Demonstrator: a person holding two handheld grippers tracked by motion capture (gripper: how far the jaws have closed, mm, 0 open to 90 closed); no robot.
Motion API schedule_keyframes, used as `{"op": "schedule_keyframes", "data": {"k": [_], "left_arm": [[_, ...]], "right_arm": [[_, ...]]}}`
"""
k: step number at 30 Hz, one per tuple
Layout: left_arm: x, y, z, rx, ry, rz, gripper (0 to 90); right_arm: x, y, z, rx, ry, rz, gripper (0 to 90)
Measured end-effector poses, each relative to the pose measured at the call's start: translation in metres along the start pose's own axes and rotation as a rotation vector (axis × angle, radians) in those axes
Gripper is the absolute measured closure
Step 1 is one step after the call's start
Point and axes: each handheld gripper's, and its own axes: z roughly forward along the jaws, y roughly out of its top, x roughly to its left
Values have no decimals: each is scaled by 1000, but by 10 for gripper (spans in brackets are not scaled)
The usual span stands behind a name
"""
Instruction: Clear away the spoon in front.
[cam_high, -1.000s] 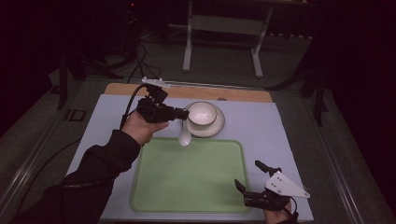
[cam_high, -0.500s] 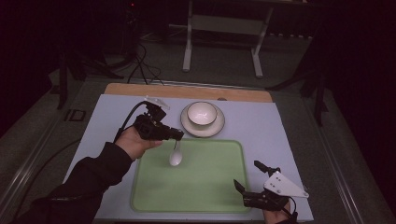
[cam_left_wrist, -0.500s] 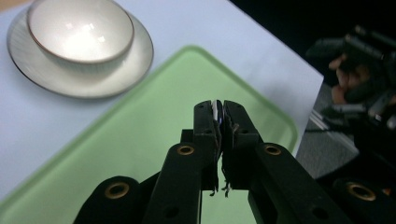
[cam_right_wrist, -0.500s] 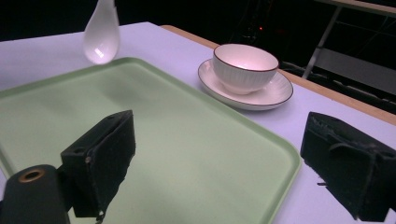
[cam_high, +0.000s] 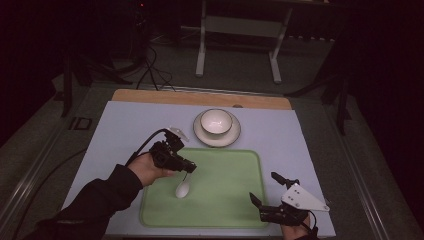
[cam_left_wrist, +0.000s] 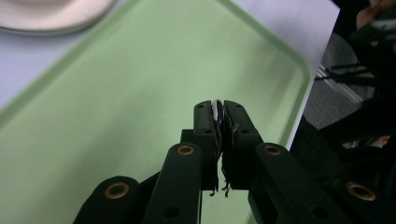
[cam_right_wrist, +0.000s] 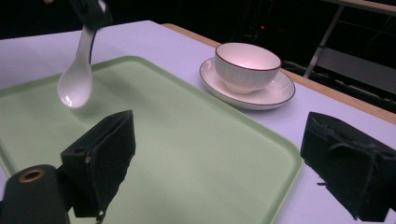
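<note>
Pale lavender matting covers the bench (cam_high: 125, 125), smooth and flat, with a strip of bare wood along its far edge and dark floor beyond. On the left, a person's dark sleeve (cam_high: 95, 197) reaches in from the near edge, and the hand holds the left gripper (cam_high: 188, 167), a black jointed tool with a cable looping from its back. Its fingers (cam_left_wrist: 205, 126) are pressed together on the thin handle of a glossy white spoon (cam_high: 183, 188), which hangs bowl-down over the left part of a green tray (cam_high: 225, 200); whether the bowl touches the tray cannot be told. The tray is a shallow, matte rectangle with rounded corners and a low raised rim, and its wide centre and right half lie bare.

Beyond the tray's far rim, near it but apart, a round white saucer (cam_high: 200, 134) with a dark edge line carries a small ribbed white bowl (cam_high: 216, 121).

At the right near corner, the right gripper (cam_high: 270, 192) rests low beside the tray's right rim, a grey three-cornered plate on top. Its blunt, rough-edged black fingers (cam_right_wrist: 105, 149) are spread wide, with nothing between them.
</note>
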Motion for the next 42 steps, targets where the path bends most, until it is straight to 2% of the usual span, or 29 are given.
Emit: {"op": "schedule_keyframes", "data": {"k": [3, 4, 6, 12, 16, 20, 21, 22, 25, 26, 27, 32, 38, 42], "left_arm": [[1, -3, 10, 29, -11, 6, 846], [2, -6, 20, 57, -21, 6, 846], [4, -6, 27, 51, -52, -4, 847], [6, -2, 39, 20, -81, -13, 850], [14, -1, 49, -26, -110, -54, 850], [24, -7, 58, -94, -126, -114, 848], [24, -7, 58, -94, -126, -114, 848], [30, -11, 63, -126, -125, -143, 848], [40, -18, 67, -176, -120, -180, 843], [40, -18, 67, -176, -120, -180, 841], [47, -22, 71, -194, -135, -211, 841], [59, -30, 84, -197, -108, -277, 820], [64, -33, 98, -171, -80, -274, 808], [65, -35, 103, -162, -39, -259, 777]], "right_arm": [[0, 0, 0, 2, 1, -2, 102], [0, 0, 0, 3, 2, -1, 102], [0, 0, 0, 2, 1, -1, 102], [0, 0, 0, 6, 3, -5, 102], [0, 0, 0, 6, 4, -5, 102], [0, 0, 0, 6, 5, -5, 103], [0, 0, 0, 6, 5, -5, 103], [0, 0, 0, 6, 6, -5, 102], [0, 0, 0, 8, 9, -6, 102], [0, 0, 0, 9, 11, -7, 102], [0, 0, 1, 9, 12, -7, 102], [0, 0, 1, 11, 16, -9, 102], [1, 0, 2, 18, 28, -10, 102], [1, 0, 2, 20, 33, -12, 103]]}}
